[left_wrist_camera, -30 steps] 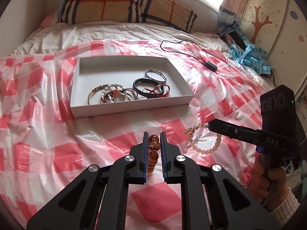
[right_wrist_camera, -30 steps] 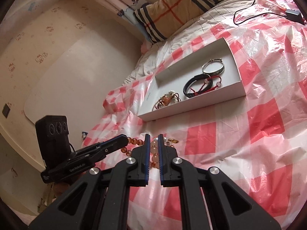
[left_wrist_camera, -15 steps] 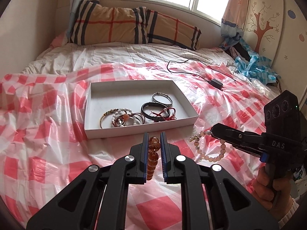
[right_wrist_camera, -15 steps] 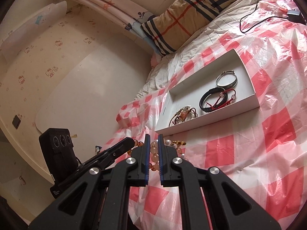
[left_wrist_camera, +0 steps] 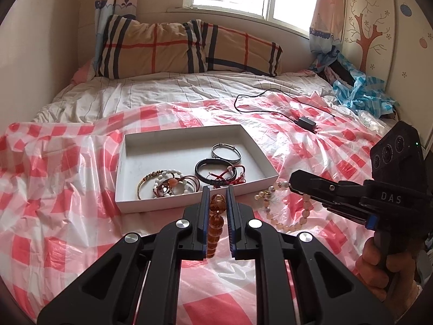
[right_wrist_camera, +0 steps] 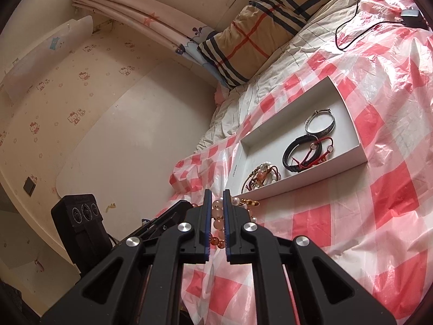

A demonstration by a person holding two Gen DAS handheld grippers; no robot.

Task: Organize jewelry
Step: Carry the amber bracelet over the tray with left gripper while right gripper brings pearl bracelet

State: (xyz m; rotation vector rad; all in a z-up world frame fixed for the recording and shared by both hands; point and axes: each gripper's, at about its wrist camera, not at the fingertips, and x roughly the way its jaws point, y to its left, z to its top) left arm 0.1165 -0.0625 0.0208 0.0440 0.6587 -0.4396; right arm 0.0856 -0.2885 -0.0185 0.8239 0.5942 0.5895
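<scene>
My left gripper is shut on an amber bead bracelet, which hangs between its fingers above the checked sheet, just in front of the white tray. My right gripper, seen at the right of the left wrist view as right gripper, is shut on a pale pink bead bracelet that dangles from its tip; the same pale beads show between its fingers. In the tray lie a silver bangle, a black band, red cords and a heap of mixed bracelets.
The red and white checked plastic sheet covers the bed. A black cable with an adapter lies beyond the tray. Plaid pillows lean at the head. Blue cloth is bunched at the far right. A hand holds the right gripper.
My left gripper has risen and tilted up with the amber bracelet, so the tray sits lower and nearer in its view. The right gripper with the pale bracelet has tilted up slightly.
</scene>
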